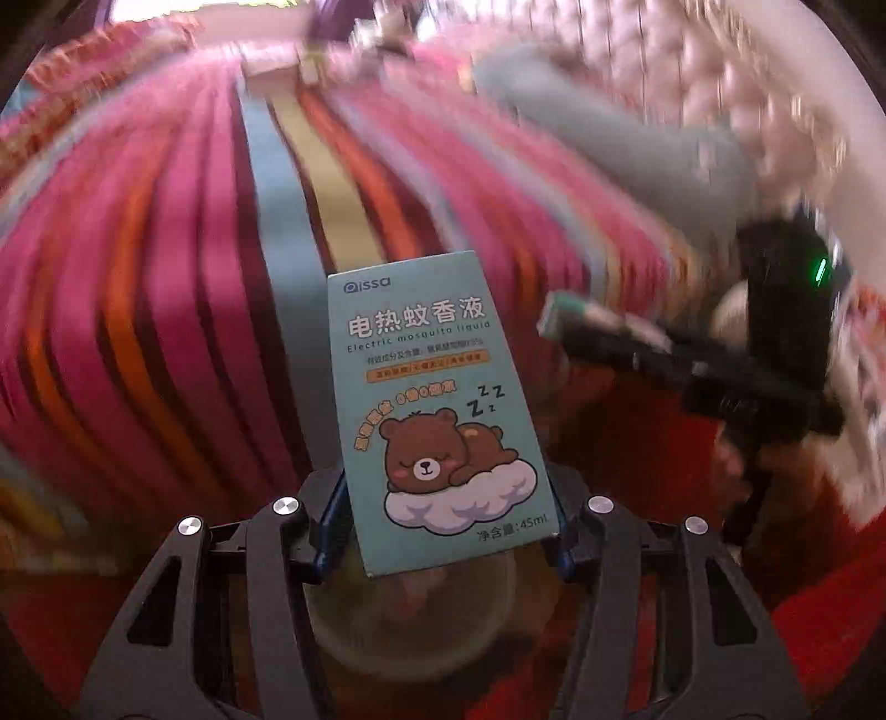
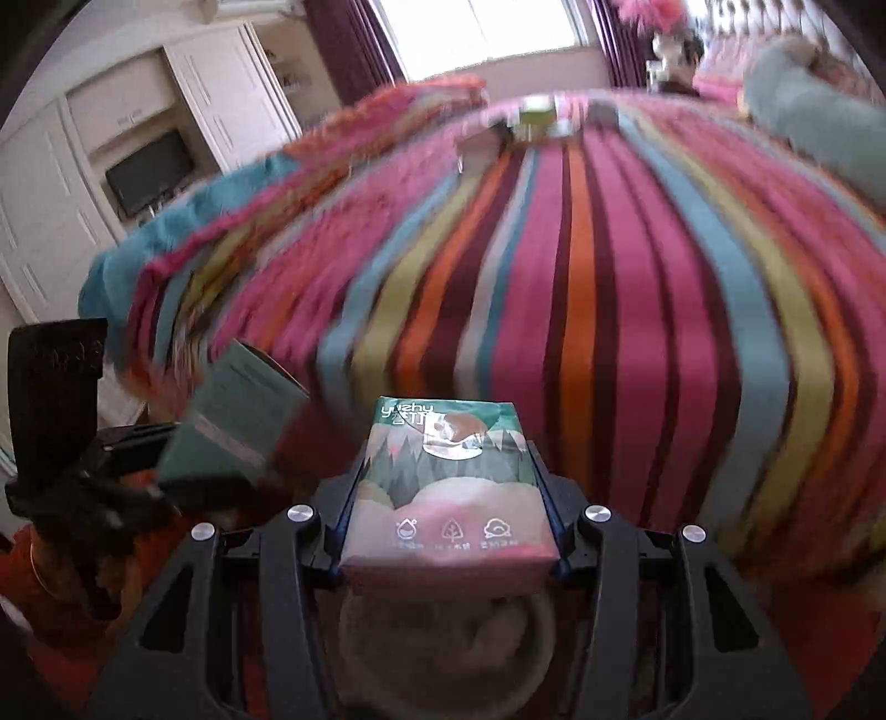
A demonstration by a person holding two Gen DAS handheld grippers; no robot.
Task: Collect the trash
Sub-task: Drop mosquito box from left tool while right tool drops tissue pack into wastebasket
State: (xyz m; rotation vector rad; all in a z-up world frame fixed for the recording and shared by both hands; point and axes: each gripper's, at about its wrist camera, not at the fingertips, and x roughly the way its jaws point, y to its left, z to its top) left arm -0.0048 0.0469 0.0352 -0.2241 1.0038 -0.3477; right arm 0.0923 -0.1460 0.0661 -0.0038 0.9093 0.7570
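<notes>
Both grippers loaded above striped bedspread (image 2: 581,288).
Left gripper (image 1: 448,531) clamping mosquito-liquid box (image 1: 437,410); right gripper (image 2: 448,526) clamping tissue pack (image 2: 448,487), wardrobe (image 2: 111,144) visible only there.

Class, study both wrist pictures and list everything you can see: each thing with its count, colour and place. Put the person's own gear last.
mosquito liquid box: one, pale blue with a sleeping brown bear, clamped upright in the left gripper.
tissue pack: one, green and pink with a forest print, clamped in the right gripper.
bedspread: one, striped pink, orange, blue and yellow, covering the bed ahead.
small items: a few, too blurred to name, at the bed's far edge.
pillow: one, pale grey-green, far right of the bed.
cabinets: white, left wall, with a dark screen set in.
curtains: purple, flanking the bright window.
left gripper: black, shut on the box.
right gripper: black, shut on the pack.
</notes>
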